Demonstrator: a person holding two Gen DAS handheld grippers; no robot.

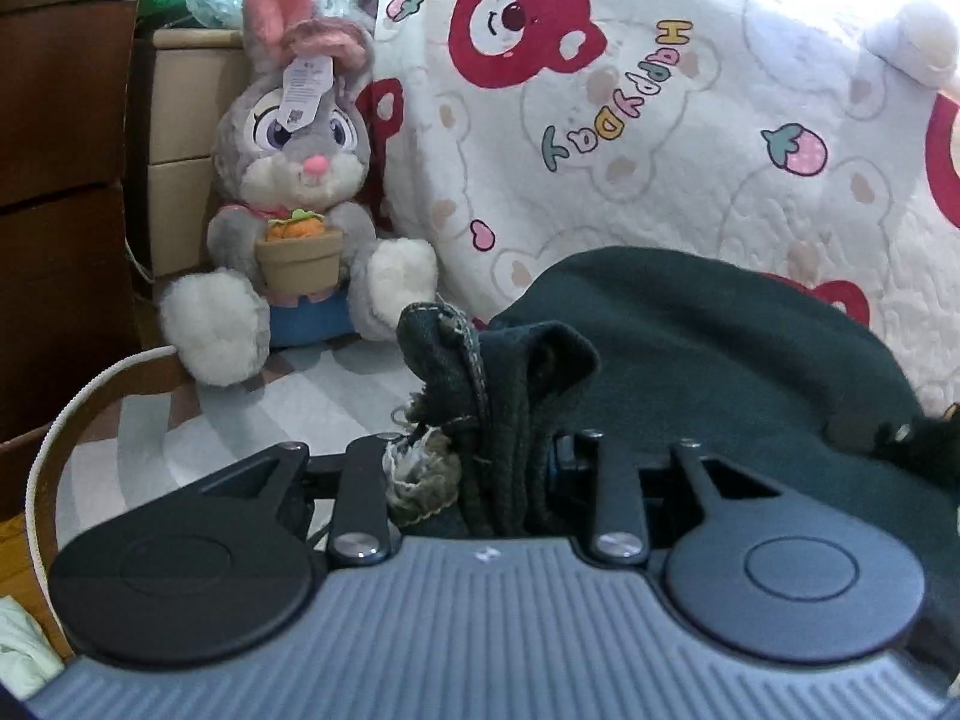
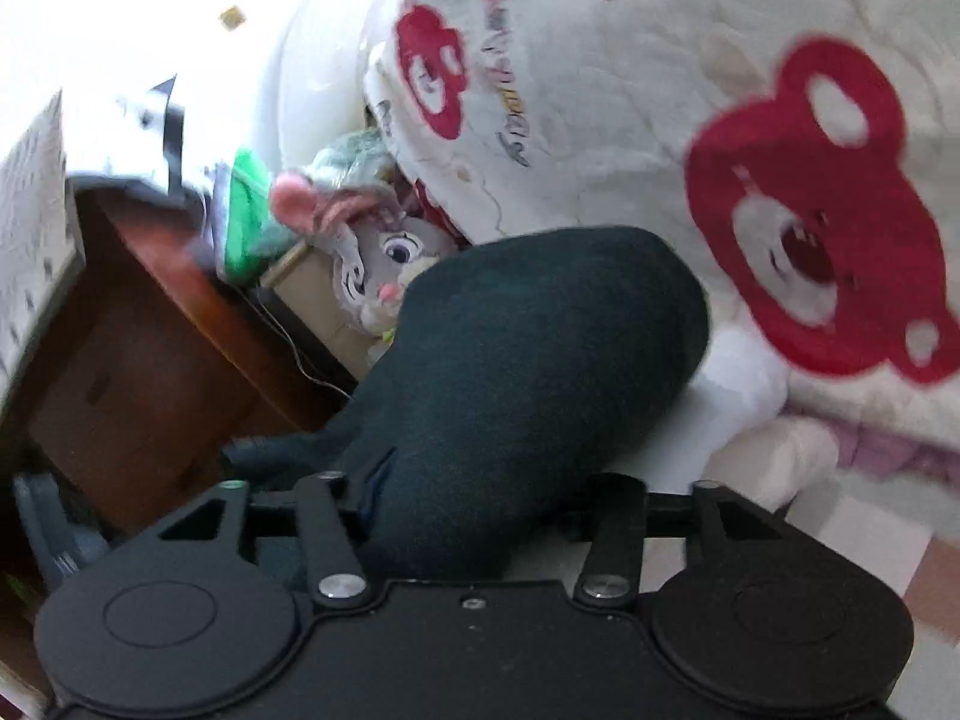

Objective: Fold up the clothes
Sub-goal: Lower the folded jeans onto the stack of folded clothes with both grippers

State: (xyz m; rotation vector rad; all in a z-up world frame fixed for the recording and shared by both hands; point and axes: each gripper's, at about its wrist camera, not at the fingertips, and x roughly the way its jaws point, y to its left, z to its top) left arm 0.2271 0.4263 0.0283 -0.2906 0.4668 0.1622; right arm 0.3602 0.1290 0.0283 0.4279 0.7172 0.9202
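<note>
Dark green denim makes up the garment (image 1: 690, 348), which hangs raised between the two tongs, in front of a white quilt (image 1: 690, 138) printed with red bears. The left tongs (image 1: 492, 480) are clamped on a bunched, frayed edge of the garment, with a stitched seam and loose threads standing up between the fingers. The right tongs (image 2: 474, 504) are covered by a broad fold of the garment (image 2: 528, 348); the cloth runs down between the finger arms, and the grip appears closed on it, though the fingertips are hidden. In the left wrist view, a grey plush rabbit (image 1: 300, 192) sits to the left of the quilt, holding a toy flowerpot, on a bed sheet (image 1: 336, 384) with grey and white stripes. Beige drawers (image 1: 180, 150) stand behind the rabbit, beside dark wooden furniture (image 1: 60, 180).
</note>
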